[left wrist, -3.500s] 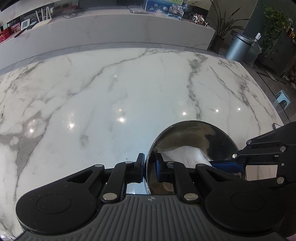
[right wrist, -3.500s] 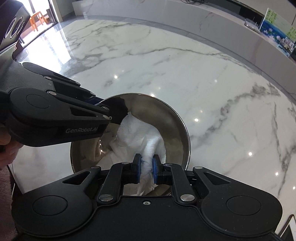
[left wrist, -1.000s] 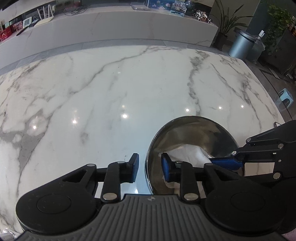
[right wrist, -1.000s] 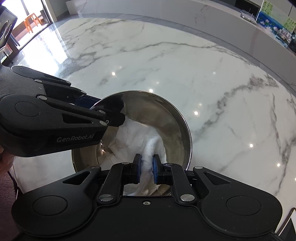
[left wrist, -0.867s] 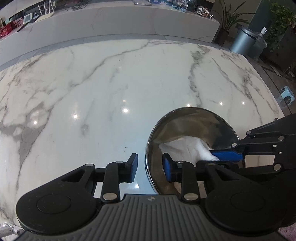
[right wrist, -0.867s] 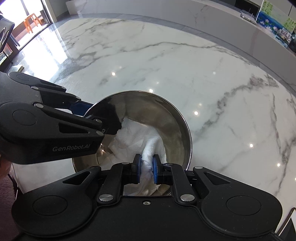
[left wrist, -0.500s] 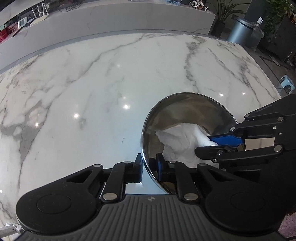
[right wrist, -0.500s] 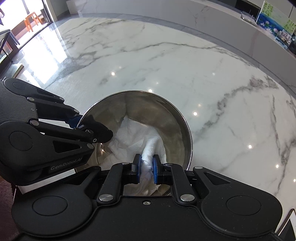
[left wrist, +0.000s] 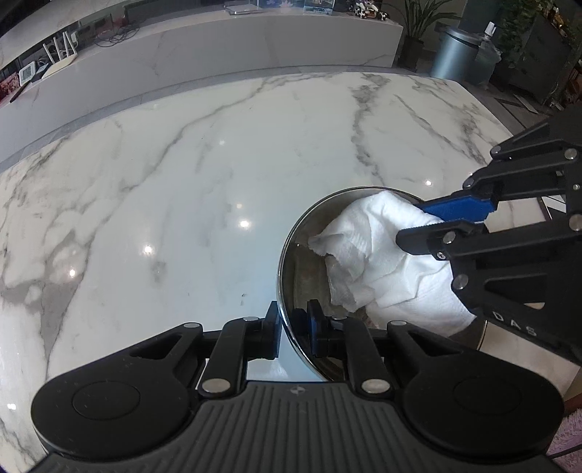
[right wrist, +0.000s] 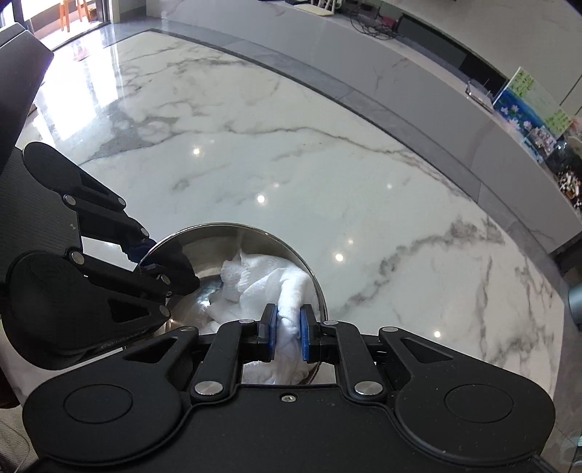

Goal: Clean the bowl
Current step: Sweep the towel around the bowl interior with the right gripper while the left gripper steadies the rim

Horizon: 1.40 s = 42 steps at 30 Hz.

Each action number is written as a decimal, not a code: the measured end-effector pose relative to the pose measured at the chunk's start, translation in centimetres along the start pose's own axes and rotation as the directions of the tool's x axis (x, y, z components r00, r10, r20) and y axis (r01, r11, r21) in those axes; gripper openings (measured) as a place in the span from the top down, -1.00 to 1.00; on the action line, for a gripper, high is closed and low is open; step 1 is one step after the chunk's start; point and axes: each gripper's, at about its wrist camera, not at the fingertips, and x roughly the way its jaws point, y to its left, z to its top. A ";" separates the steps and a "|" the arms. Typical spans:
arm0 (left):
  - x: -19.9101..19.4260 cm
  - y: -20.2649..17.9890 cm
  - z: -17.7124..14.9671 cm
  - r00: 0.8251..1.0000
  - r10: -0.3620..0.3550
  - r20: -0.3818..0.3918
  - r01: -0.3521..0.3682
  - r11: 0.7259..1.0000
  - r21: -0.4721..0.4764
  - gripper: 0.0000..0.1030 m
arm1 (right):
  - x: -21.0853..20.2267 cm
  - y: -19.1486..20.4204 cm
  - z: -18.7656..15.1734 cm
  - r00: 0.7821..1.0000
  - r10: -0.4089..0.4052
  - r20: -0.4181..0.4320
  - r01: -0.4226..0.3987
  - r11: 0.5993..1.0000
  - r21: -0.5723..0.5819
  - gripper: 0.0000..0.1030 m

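Bowl point(left wrist: 291, 254) rim seemingly pinched by left tool point(left wrist: 294, 325).

You have one steel bowl point(left wrist: 291, 269) on the worktop point(left wrist: 182, 174), and one white paper towel point(left wrist: 374, 254) in it. You hold two tongs: the left tongs point(left wrist: 294, 329) and the right tongs point(right wrist: 287, 333). Behind the worktop you can count one grey bin point(left wrist: 456, 54) and one potted plant point(left wrist: 418, 25).

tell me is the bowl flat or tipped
Tipped: the steel bowl is on edge, rim clamped in the left tongs, opening facing the paper towel.
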 end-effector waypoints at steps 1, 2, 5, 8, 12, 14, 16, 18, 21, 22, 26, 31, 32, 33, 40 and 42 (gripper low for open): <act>0.0 -0.2 0.0 1.000 0.001 0.006 -0.001 1.000 0.017 0.74 | 0.2 0.0 0.0 1.000 -0.002 -0.001 0.002 1.000 0.001 0.79; 0.0 -0.2 0.0 1.000 0.002 0.010 -0.002 1.000 0.026 0.74 | 0.5 0.0 -0.1 1.000 0.003 -0.003 -0.003 1.000 0.008 0.79; 0.1 0.0 -0.1 1.000 -0.011 0.015 0.011 0.999 0.030 0.74 | 1.4 -0.3 -0.4 0.999 0.028 -0.016 -0.027 0.999 0.033 0.79; 0.1 0.0 0.0 1.000 -0.014 0.015 0.014 1.000 0.026 0.74 | 1.9 -0.3 -0.5 0.999 0.043 -0.030 -0.042 0.998 0.049 0.80; 0.2 0.2 0.1 1.000 -0.017 0.014 0.017 1.000 0.002 0.75 | 2.1 -0.3 -0.7 0.997 0.061 -0.053 -0.057 0.996 0.061 0.80; 0.3 0.3 0.2 1.000 -0.015 0.016 0.015 1.000 -0.007 0.75 | 2.0 -0.4 -0.9 0.995 0.080 -0.065 -0.075 0.994 0.073 0.79; 0.3 0.3 0.2 1.000 -0.015 0.018 0.015 1.000 -0.013 0.75 | 1.9 -0.5 -1.2 0.991 0.109 -0.077 -0.102 0.990 0.093 0.79; 0.4 0.4 0.3 1.000 -0.015 0.020 0.016 1.000 -0.022 0.74 | 1.9 -0.6 -1.4 0.983 0.158 -0.090 -0.146 0.982 0.122 0.78; 0.4 0.5 0.4 1.000 -0.019 0.023 0.019 0.999 -0.037 0.73 | 1.9 -0.7 -1.9 0.966 0.239 -0.099 -0.221 0.961 0.168 0.78; 0.4 0.5 0.4 1.000 -0.017 0.023 0.018 0.999 -0.039 0.72 | 1.9 -0.7 -2.0 0.963 0.254 -0.095 -0.234 0.955 0.181 0.78; 0.4 0.4 0.4 1.000 -0.011 0.018 0.012 0.999 -0.053 0.72 | 1.9 -0.4 -2.1 0.964 0.250 -0.089 -0.231 0.956 0.183 0.78; 0.1 0.3 0.2 1.000 -0.007 0.002 0.007 0.997 -0.080 0.66 | 1.8 -0.1 -2.1 0.966 0.245 -0.086 -0.227 0.957 0.181 0.78; 0.1 0.3 0.1 1.000 -0.011 -0.002 0.011 0.996 -0.086 0.61 | 1.7 -0.2 -2.1 0.966 0.245 -0.085 -0.226 0.957 0.182 0.78; 0.1 0.3 0.0 1.000 -0.016 -0.007 0.015 0.996 -0.091 0.59 | 1.7 -0.2 -2.1 0.966 0.244 -0.084 -0.226 0.957 0.183 0.78; 0.4 0.1 -0.5 0.999 -0.015 -0.029 0.012 0.995 -0.098 0.56 | 1.6 -0.2 -2.2 0.970 0.233 -0.076 -0.216 0.960 0.178 0.78; 0.5 0.1 -0.5 0.999 -0.019 -0.026 0.017 0.996 -0.092 0.57 | 1.6 -0.2 -2.2 0.970 0.232 -0.075 -0.216 0.960 0.176 0.79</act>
